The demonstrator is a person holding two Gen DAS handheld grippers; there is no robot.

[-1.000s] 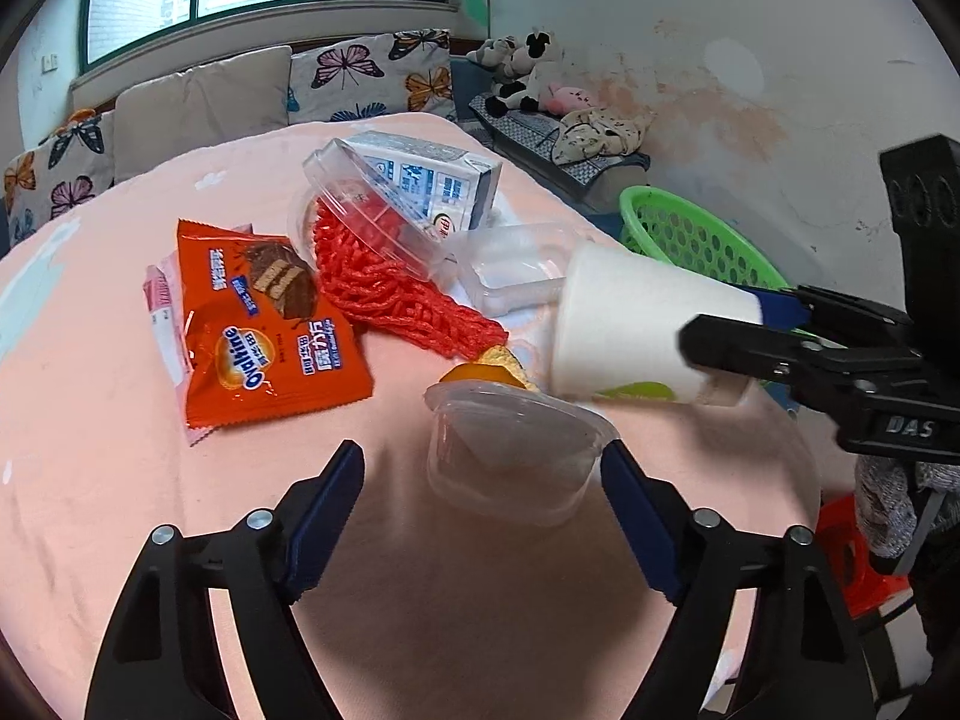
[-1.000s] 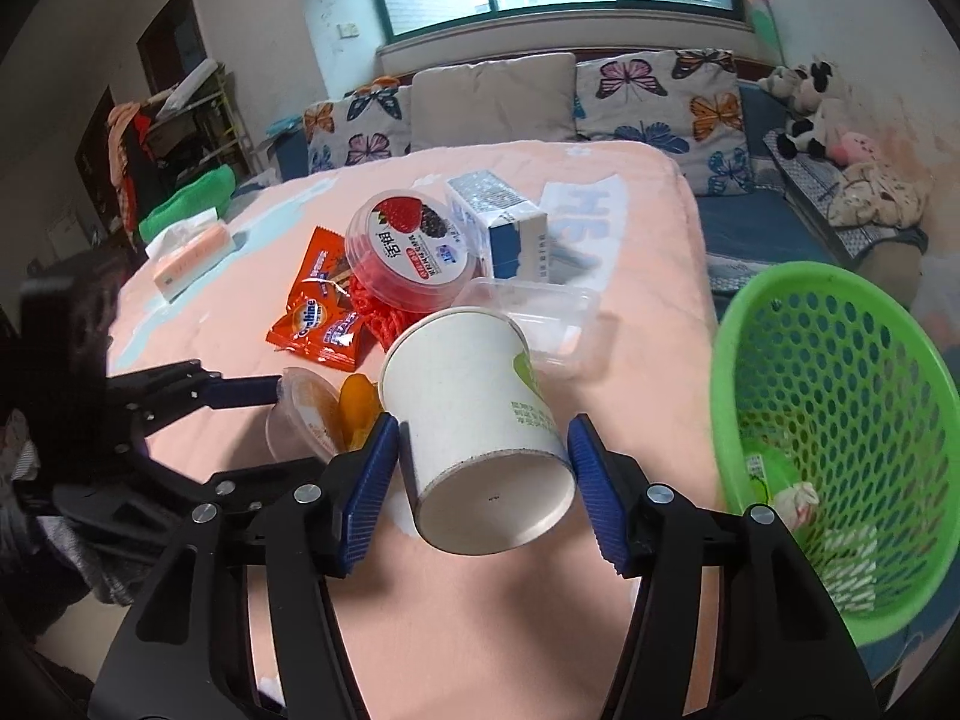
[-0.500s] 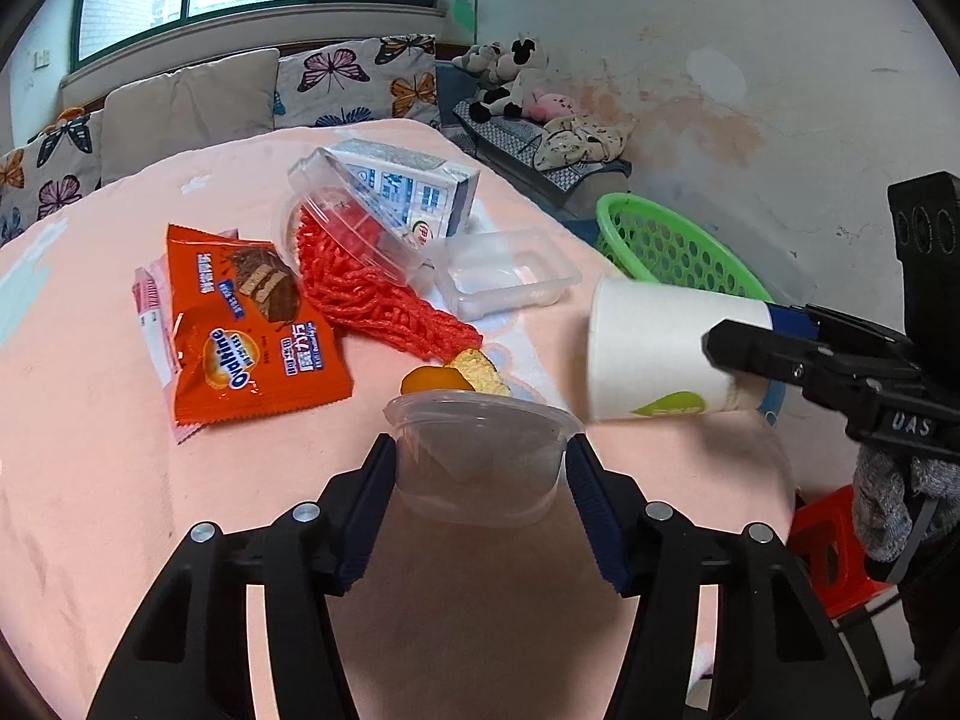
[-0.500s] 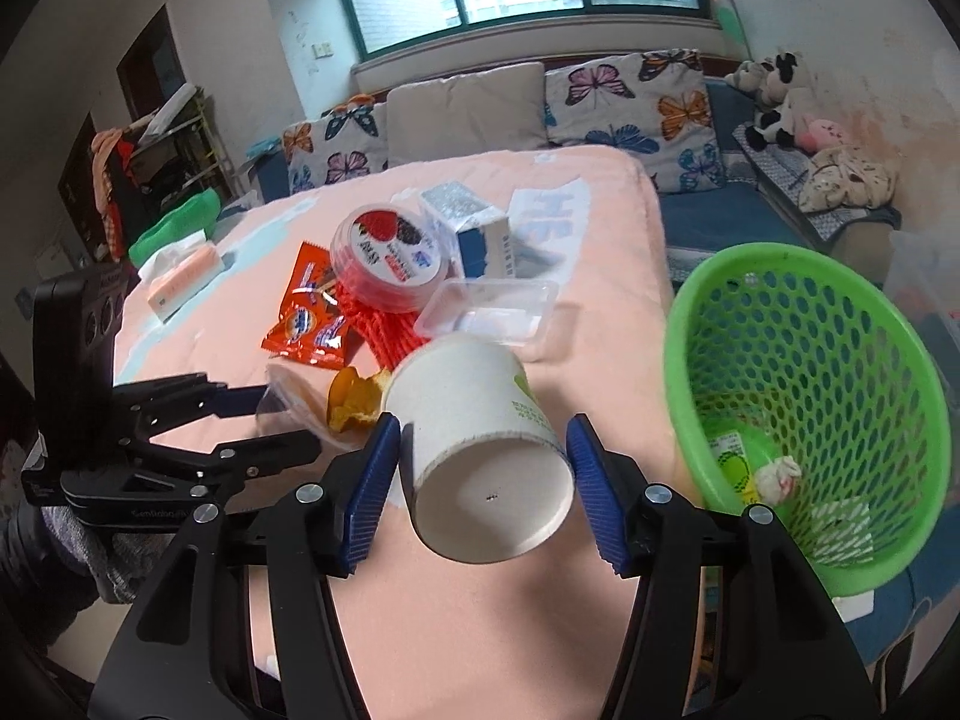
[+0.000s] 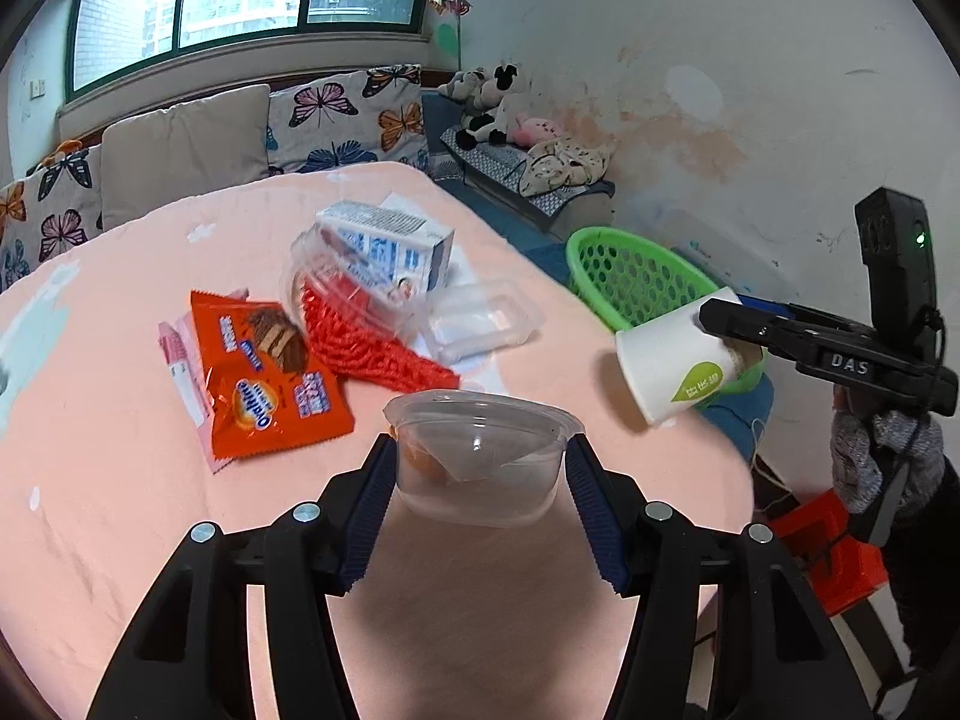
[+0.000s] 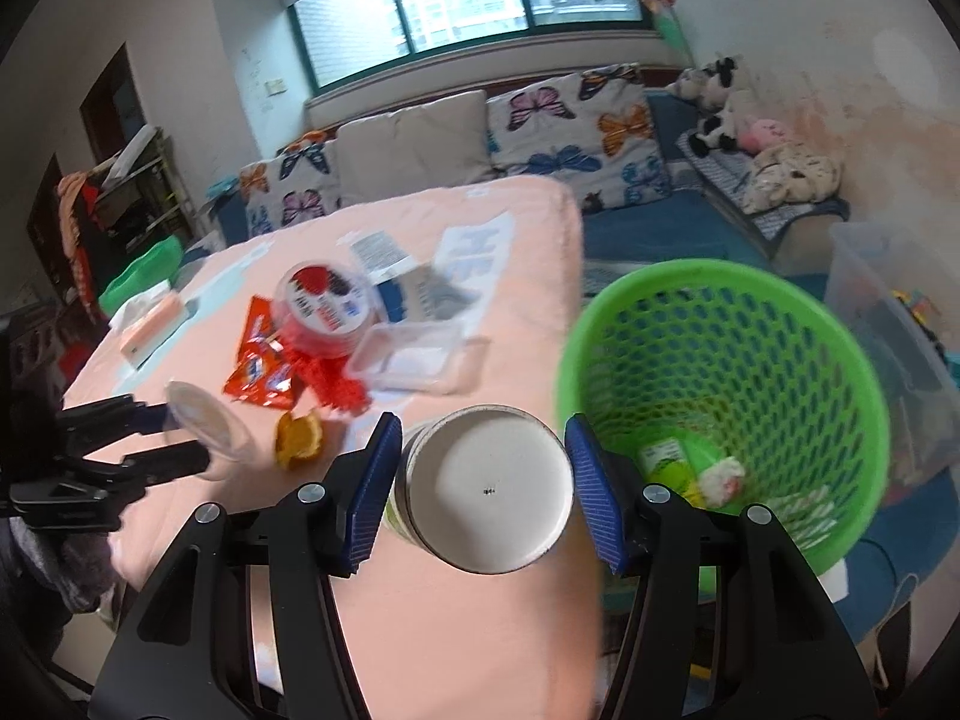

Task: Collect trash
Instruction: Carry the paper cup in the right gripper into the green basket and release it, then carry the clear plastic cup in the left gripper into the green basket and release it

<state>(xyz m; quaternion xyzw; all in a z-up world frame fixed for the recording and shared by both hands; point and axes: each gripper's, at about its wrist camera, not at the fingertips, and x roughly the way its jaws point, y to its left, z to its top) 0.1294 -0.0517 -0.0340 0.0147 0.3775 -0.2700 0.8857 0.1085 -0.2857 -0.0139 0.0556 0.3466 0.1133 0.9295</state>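
Observation:
My left gripper [image 5: 480, 450] is shut on a clear plastic cup [image 5: 480, 468], held just above the pink table [image 5: 480, 630]. An orange peel [image 6: 297, 438] lies on the table beneath it. My right gripper [image 6: 483, 450] is shut on a white paper cup [image 6: 486, 489], held on its side at the table's right edge beside the green mesh basket [image 6: 690, 267]. The basket holds a few scraps. In the left wrist view the paper cup [image 5: 678, 360] hangs in front of the basket [image 5: 630, 276].
On the table lie an orange snack wrapper [image 5: 264, 378], red mesh netting [image 5: 372, 348], a milk carton [image 5: 390, 246], a round lidded tub [image 6: 324, 306] and a clear tray [image 5: 480, 324]. A red stool [image 5: 834, 546] and a clear storage bin [image 6: 888, 276] stand past the edge.
My left gripper closed on the clear cup and lifted it off the orange peel. My right gripper carried the paper cup to the right, closer to the basket.

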